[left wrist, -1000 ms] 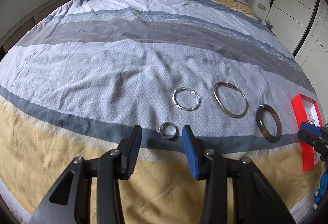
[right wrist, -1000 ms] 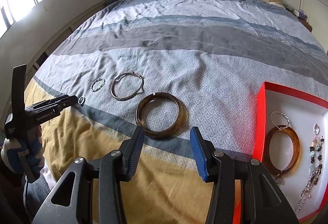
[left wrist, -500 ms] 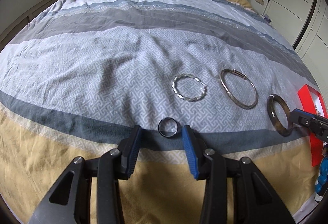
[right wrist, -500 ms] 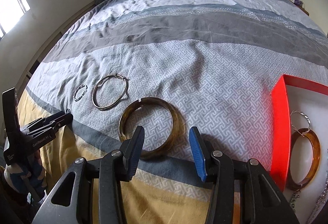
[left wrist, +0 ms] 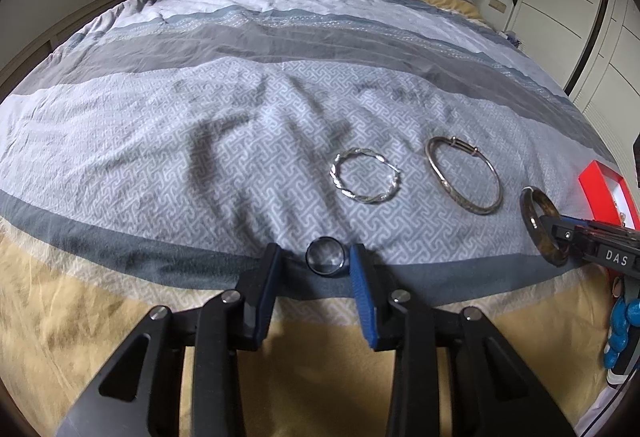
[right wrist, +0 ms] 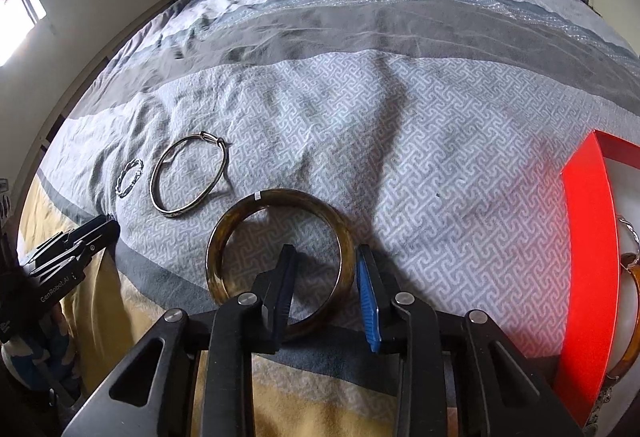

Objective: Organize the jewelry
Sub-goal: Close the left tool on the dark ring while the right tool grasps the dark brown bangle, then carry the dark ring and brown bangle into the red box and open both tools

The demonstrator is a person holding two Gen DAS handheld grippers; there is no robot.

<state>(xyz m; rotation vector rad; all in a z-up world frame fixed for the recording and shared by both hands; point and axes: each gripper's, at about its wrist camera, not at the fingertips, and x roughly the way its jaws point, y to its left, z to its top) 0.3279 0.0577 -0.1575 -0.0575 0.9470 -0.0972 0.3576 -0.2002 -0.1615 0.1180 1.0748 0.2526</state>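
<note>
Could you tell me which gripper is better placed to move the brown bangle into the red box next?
Right. The right gripper already straddles the brown bangle's near rim, its jaws just closing, and the red box lies on its side. The left gripper brackets the small dark ring, farthest from the box.

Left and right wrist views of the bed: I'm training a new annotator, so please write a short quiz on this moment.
1. True or false: the dark ring lies between the left gripper's jaws.
2. The right gripper has one jaw inside and one outside which piece? A) twisted silver bracelet B) brown bangle C) thin metal bangle
3. How many pieces lie on the quilt, outside the red box?

Key: 1 true. 2 B. 3 four. Both pairs of jaws have just been closing, and neither presses on its piece yet.
</note>
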